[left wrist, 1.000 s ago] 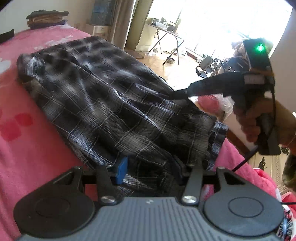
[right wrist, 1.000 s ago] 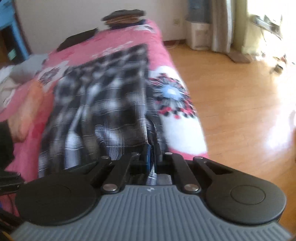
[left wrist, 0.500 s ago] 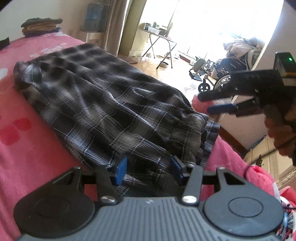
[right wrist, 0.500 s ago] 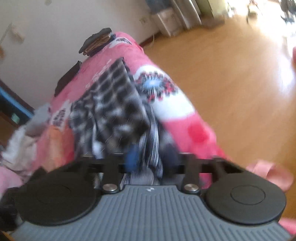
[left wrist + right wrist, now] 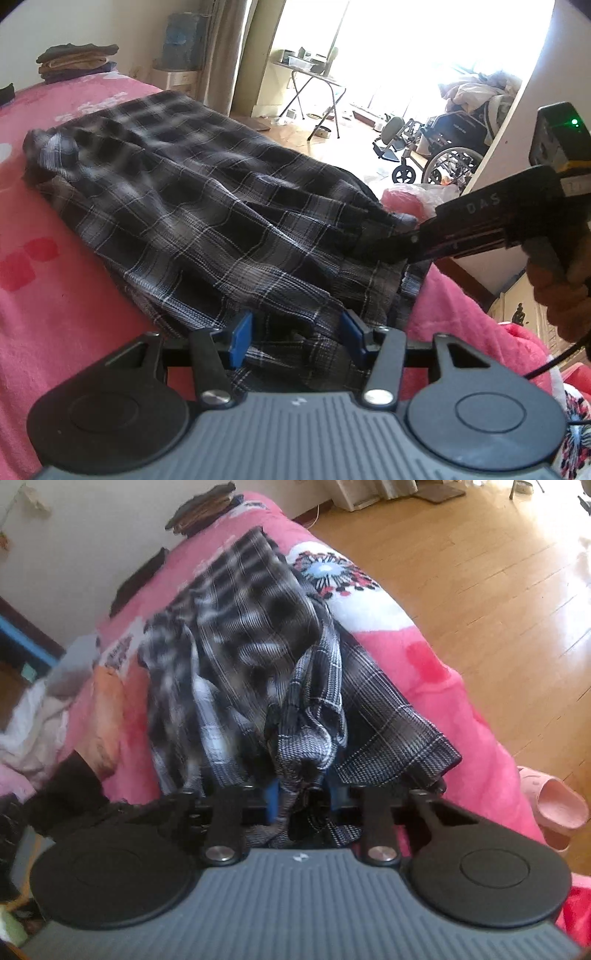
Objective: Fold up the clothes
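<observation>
The right gripper (image 5: pixel 301 801), jaws just closing, pinches a bunched shirt (image 5: pixel 207 221) edge at 6 o'clock while the left gripper (image 5: pixel 295 334) sits spread over the hem on the bed (image 5: pixel 55 314), so folding looks barely begun, the shirt unsquared.

Blown-out window glare, motion blur, fisheye-bent edges

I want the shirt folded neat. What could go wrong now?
1. The right gripper, whose jaws have just been closing, pinches only a bunched bit of the shirt, so the cloth might slip out or fold crooked.
2. The left gripper is open over the near hem, so that side may drag.
3. The shirt lies near the bed edge and could slide floorward.
</observation>
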Demonstrator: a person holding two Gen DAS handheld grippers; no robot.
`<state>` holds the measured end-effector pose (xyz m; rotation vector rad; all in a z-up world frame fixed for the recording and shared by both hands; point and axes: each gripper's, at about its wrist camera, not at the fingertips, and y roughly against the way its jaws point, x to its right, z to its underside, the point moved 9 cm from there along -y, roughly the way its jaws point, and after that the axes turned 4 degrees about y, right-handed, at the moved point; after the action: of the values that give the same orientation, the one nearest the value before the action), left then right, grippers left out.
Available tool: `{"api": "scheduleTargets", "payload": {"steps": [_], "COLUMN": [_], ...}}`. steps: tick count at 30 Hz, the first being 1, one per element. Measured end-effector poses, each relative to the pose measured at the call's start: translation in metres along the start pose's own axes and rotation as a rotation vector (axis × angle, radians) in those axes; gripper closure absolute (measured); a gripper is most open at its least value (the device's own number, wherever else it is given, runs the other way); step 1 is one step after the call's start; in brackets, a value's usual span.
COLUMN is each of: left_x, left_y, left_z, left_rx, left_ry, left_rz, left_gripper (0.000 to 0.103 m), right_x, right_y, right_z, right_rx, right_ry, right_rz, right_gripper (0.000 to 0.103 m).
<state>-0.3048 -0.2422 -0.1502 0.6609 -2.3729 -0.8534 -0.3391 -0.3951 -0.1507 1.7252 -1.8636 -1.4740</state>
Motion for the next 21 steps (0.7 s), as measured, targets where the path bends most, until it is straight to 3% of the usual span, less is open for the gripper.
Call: {"api": "scheduleTargets", "payload": {"steps": [6, 11, 16, 21], "left_x": [0.004, 0.003, 0.004, 0.012], "left_y": [0.0, -0.003, 0.008, 0.007], "left_z": [-0.004, 0.004, 0.0, 0.001], "left_rx": [0.0, -0.017, 0.004, 0.004], "left_ry": [0.003, -0.017, -0.048, -0.086], "left_rz": [0.034, 0.032, 0.031, 0.028], "left_gripper": [0.051, 0.05, 0.05, 0.05], "right_x": [-0.011, 0.009, 0.017, 0.006], "right_y": [0.021, 0.006, 0.023, 0.061], "right_z": [-0.013, 0.0, -0.002, -0.023], "right_rx": [0.054, 0.033, 0.067, 0.181], "right_ry": [0.065, 0.089, 0.014, 0.094], "right_rz": [0.026, 0.107, 0.076, 0.144], "right_gripper": [0.085, 0.084, 0.072, 0.072]}}
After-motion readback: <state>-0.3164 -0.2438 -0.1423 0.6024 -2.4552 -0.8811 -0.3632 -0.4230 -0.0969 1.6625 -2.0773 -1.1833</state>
